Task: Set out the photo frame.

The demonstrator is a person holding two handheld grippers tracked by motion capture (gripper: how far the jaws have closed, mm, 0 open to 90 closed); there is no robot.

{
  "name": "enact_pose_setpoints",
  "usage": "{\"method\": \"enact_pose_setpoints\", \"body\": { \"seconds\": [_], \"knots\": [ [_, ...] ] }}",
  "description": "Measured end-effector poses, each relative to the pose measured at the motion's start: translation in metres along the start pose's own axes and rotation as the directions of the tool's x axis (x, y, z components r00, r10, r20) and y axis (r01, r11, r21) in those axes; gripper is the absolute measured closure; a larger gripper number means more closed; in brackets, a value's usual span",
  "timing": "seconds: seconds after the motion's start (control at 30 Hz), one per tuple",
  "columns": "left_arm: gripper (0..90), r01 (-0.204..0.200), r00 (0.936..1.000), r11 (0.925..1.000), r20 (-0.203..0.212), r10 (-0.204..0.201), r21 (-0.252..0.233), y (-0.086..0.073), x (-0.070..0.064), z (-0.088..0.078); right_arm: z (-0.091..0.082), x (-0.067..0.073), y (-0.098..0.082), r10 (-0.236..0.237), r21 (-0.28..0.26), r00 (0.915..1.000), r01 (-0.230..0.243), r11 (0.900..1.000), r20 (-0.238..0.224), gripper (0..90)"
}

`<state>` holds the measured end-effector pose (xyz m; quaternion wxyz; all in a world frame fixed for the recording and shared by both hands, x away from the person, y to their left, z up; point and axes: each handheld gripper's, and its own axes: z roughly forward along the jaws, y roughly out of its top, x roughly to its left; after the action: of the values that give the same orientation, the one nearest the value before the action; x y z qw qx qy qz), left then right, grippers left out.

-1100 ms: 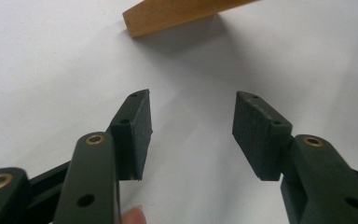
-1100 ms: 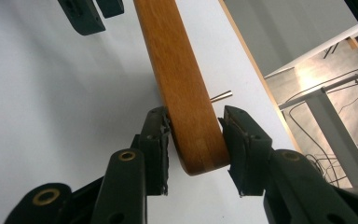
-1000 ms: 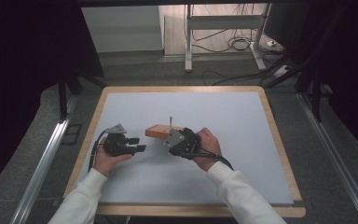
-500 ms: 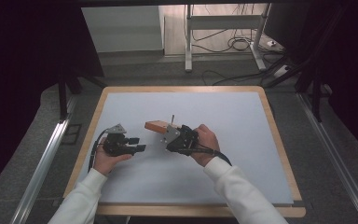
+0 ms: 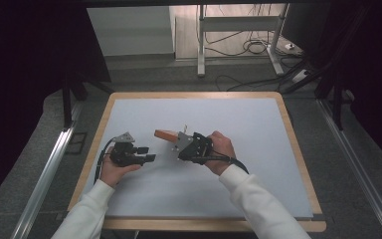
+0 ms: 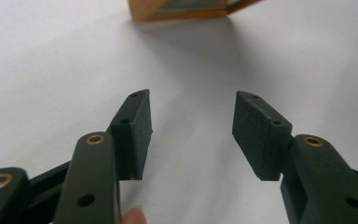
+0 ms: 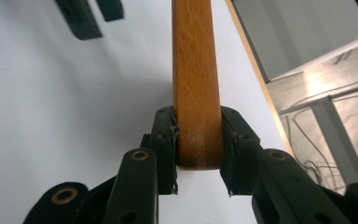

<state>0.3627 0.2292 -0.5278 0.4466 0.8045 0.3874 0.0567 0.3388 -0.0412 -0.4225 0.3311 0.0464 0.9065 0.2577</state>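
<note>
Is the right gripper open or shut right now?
Shut. In its own view, both jaws of the right gripper press against the sides of the wooden block.

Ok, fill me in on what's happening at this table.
A person works two handheld grippers over a white table. The right gripper is clamped on one end of a wooden block. The left gripper is open and empty just above the table, its jaws pointing toward the block.
</note>
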Motion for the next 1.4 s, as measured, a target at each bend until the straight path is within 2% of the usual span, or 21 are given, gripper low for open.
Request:
{"method": "enact_pose_setpoints", "body": {
  "seconds": [0.17, 0.3, 0.33, 0.47, 0.63, 0.8, 0.9, 0.97, 1.13, 1.2, 1.27, 1.4],
  "knots": [
    [47.1, 0.0, 1.0, 1.0, 0.0, 0.0, -0.001, 0.0, 0.0, 0.0, -0.017, 0.003, 0.001, 0.016, -0.017, 0.9979, -0.017, 1.0, -0.063, 70.3],
    [47.1, 0.0, 1.0, 1.0, -0.002, 0.0, 0.0, 0.0, 0.0, 0.0, -0.036, 0.005, -0.004, 0.054, -0.042, 0.9905, -0.059, 0.997, -0.127, 70.2],
    [47.2, 0.0, 1.0, 1.0, -0.002, 0.0, 0.001, 0.0, 0.0, 0.0, -0.04, 0.005, -0.005, 0.05, -0.045, 0.9894, -0.056, 0.997, -0.136, 70.2],
    [47.1, 0.002, 1.0, 1.0, -0.004, -0.002, 0.003, 0.001, -0.001, 0.001, -0.044, 0.009, -0.011, 0.057, -0.05, 0.9893, -0.064, 0.997, -0.134, 69.8],
    [47.0, 0.0, 1.0, 1.0, -0.005, 0.0, 0.001, 0.001, -0.001, 0.0, -0.041, 0.0, -0.011, 0.113, -0.053, 0.9877, -0.119, 0.991, -0.108, 67.6],
    [46.9, -0.001, 1.0, 1.0, -0.002, 0.001, 0.003, 0.0, 0.0, 0.001, -0.035, -0.015, -0.015, 0.179, -0.055, 0.9788, -0.185, 0.981, -0.1, 65.7],
    [46.9, -0.003, 1.0, 1.0, -0.001, 0.003, 0.003, 0.0, 0.0, 0.001, -0.03, -0.019, -0.017, 0.199, -0.051, 0.9756, -0.205, 0.978, -0.091, 63.1],
    [46.8, -0.003, 1.0, 1.0, 0.0, 0.003, 0.005, 0.0, 0.0, 0.001, -0.024, -0.021, -0.02, 0.213, -0.042, 0.9715, -0.218, 0.975, -0.104, 62.2],
    [46.8, -0.004, 1.0, 1.0, -0.001, 0.004, 0.007, 0.0, 0.0, 0.001, -0.011, -0.025, -0.024, 0.238, -0.046, 0.9679, -0.242, 0.969, -0.082, 63.2],
    [46.7, -0.004, 1.0, 1.0, -0.001, 0.004, 0.008, 0.0, 0.0, 0.001, -0.007, -0.029, -0.027, 0.253, -0.052, 0.9648, -0.257, 0.965, -0.072, 61.7],
    [46.8, -0.002, 1.0, 1.0, -0.002, 0.002, 0.003, 0.0, 0.0, 0.001, -0.005, -0.034, -0.029, 0.283, -0.053, 0.9559, -0.287, 0.956, -0.078, 61.0],
    [46.7, -0.011, 0.9999, 0.9999, -0.002, 0.011, 0.006, 0.0, -0.001, 0.002, -0.001, -0.04, -0.03, 0.308, -0.048, 0.9474, -0.313, 0.949, -0.088, 60.1]
  ]
}}
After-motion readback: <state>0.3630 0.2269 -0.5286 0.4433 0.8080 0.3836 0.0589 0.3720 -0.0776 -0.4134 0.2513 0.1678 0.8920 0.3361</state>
